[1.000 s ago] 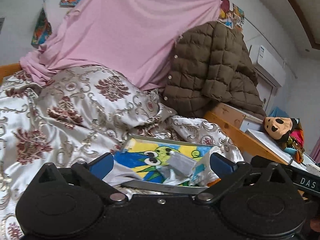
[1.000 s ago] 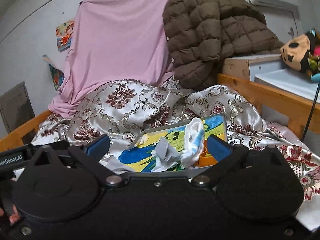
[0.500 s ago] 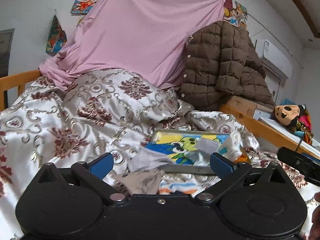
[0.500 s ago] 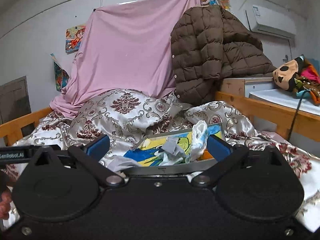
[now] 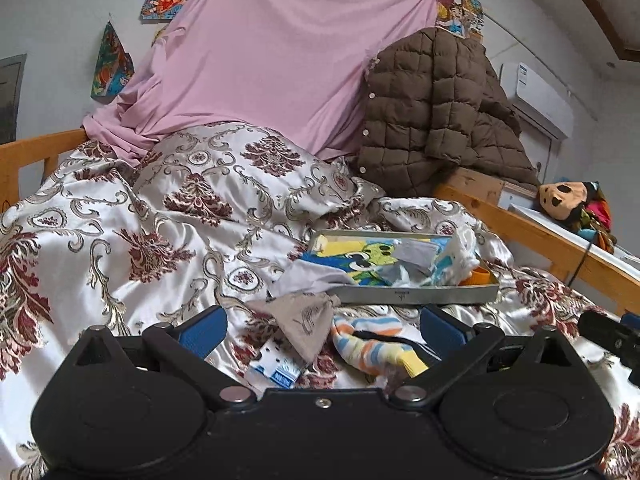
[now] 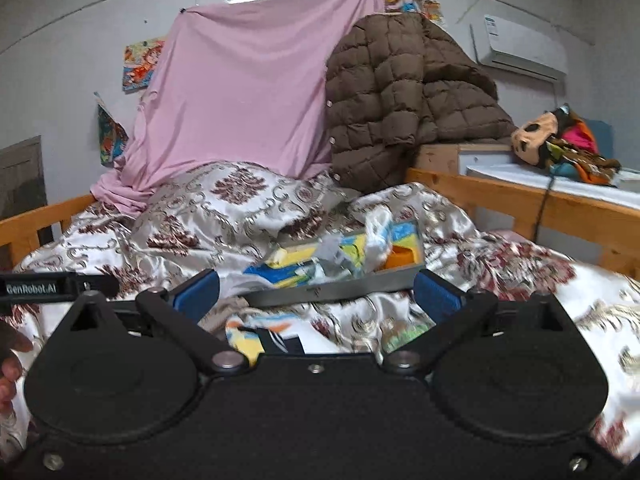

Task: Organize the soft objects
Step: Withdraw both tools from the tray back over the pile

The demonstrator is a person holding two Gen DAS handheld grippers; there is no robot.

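A grey metal tray [image 5: 412, 295] with a cartoon picture lies on the bed and holds several socks, among them a grey one [image 5: 414, 250] and a white-and-blue one [image 5: 460, 258]. It also shows in the right wrist view [image 6: 332, 289]. In front of it lie a brown-grey sock [image 5: 304, 316], a striped orange-and-blue sock [image 5: 372, 346] and a white-and-blue sock [image 5: 276, 366]. My left gripper [image 5: 322, 328] is open and empty above these loose socks. My right gripper [image 6: 316, 294] is open and empty, short of the tray, above the striped sock [image 6: 248, 334].
A patterned satin quilt [image 5: 160, 216] covers the bed. A pink sheet [image 5: 272, 68] and a brown quilted jacket [image 5: 436, 112] hang at the back. Wooden bed rails [image 5: 536, 236] run on the right, with a plush toy [image 5: 572, 204] on the shelf behind.
Both grippers have pulled back from the tray and risen. The loose socks in front of the tray have come into view. Both jaws stay open.
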